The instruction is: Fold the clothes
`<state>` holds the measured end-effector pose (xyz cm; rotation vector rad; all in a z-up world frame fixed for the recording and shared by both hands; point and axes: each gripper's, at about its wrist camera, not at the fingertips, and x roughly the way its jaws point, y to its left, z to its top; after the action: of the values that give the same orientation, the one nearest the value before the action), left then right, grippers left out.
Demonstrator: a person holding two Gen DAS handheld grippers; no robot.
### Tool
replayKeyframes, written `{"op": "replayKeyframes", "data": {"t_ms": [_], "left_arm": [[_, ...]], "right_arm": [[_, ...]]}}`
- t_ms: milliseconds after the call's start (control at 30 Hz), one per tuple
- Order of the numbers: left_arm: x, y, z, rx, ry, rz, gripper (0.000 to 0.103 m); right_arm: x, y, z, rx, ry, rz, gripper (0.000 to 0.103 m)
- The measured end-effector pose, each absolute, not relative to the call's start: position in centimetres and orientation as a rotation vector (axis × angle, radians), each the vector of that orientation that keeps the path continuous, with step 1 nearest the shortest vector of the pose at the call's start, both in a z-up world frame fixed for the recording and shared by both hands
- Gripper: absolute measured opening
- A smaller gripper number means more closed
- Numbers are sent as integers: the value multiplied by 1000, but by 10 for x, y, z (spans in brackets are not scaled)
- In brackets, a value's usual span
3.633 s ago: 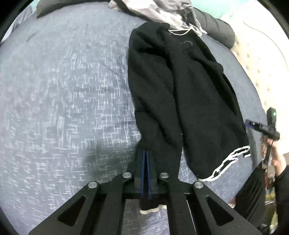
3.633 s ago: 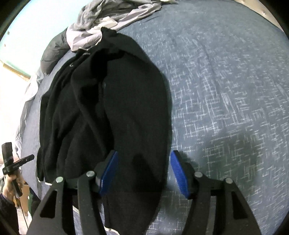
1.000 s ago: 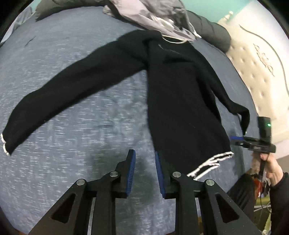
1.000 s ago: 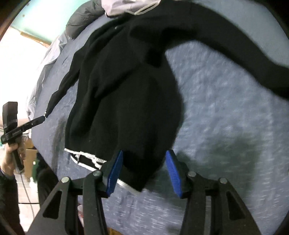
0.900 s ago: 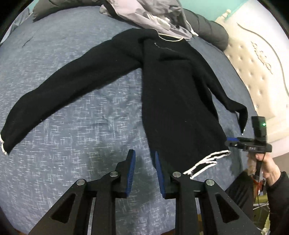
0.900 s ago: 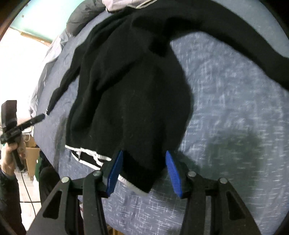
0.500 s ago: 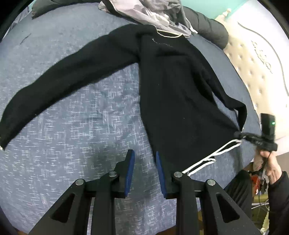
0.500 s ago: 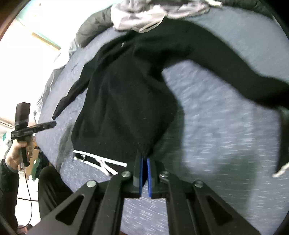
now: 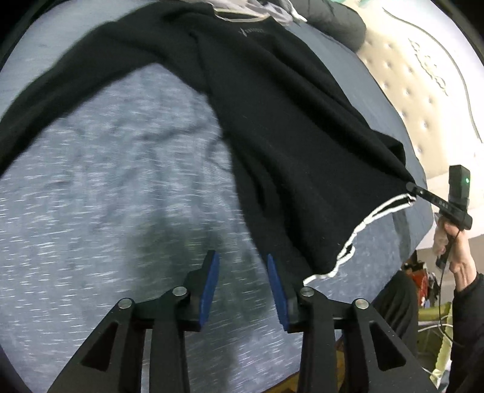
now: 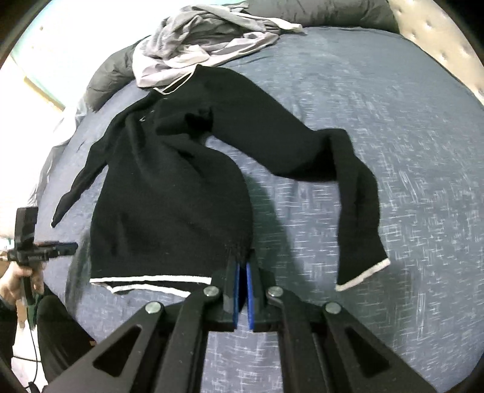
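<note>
Blue bedspread (image 10: pixel 393 127) carries a black sweater (image 10: pixel 169 193), hem pinched by right gripper (image 10: pixel 243 269); left gripper (image 9: pixel 242 281) jaws just opening, empty.

Black sweater (image 10: pixel 169 193) w/ white-striped hem; blue-grey flecked bedspread (image 10: pixel 393 127); grey clothes heap (image 10: pixel 205 39)

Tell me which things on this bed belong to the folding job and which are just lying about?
Part of the job:
- black sweater, spread out on the bed
- right gripper, jaws shut on the sweater's hem corner
- left gripper, jaws open beside the other hem corner, nothing between them

Just lying about:
- grey crumpled garment
- dark grey pillow
- blue bedcover
- cream headboard
</note>
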<state>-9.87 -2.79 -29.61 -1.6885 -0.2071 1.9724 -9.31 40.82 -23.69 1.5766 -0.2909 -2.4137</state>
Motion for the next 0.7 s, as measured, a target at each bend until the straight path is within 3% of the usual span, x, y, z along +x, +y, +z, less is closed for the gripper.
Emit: {"op": "replayKeyframes", "data": {"t_ms": [367,467,700], "left_arm": [[-106,-1,-329,-1714,-265,1933,42],[-107,4,-329,-1694,-267,1923,9],[-103,-13,-287,-1583,-232,1957,7]], "right_arm": [[-92,422,-239,1561,-321,-2404,3],[-92,420,-237,1555,-323,-2399,3],[-80,407,-215,1499,-303,-2372,3]]}}
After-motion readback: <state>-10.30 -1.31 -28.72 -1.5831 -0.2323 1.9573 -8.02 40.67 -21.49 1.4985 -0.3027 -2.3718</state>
